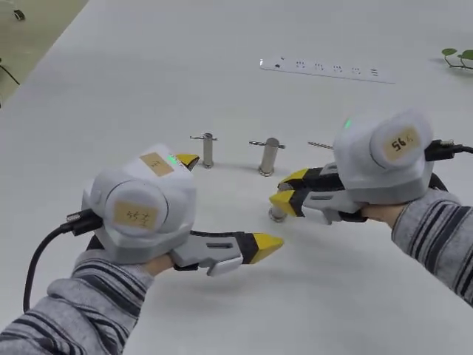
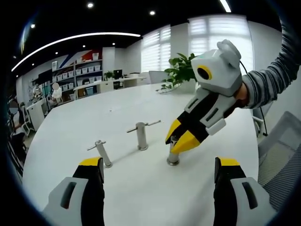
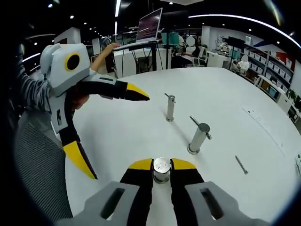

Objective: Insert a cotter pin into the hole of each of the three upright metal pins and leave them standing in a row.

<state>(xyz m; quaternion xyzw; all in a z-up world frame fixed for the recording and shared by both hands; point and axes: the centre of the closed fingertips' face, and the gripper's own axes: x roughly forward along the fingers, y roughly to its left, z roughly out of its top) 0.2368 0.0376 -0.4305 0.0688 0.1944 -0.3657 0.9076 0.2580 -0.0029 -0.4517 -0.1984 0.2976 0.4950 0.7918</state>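
Observation:
Three upright metal pins stand on the white table [image 1: 148,81]. The thin far pin [image 1: 208,150] [image 3: 170,107] and the thicker middle pin [image 1: 269,157] [image 3: 199,136] each carry a cotter pin through the top. My right gripper [image 1: 285,197] [image 3: 162,175] is shut on the nearest pin [image 1: 277,214] [image 3: 162,169], which has nothing through it. A loose cotter pin [image 1: 319,145] [image 3: 241,165] lies flat behind the right gripper. My left gripper [image 1: 228,203] [image 2: 160,165] is wide open and holds nothing, its jaws pointing toward the pins [image 2: 141,135].
A white power strip [image 1: 325,70] lies at the far side of the table, and plant leaves [image 1: 458,58] show at the far right edge. Office desks, shelves and people fill the room behind the table in the gripper views.

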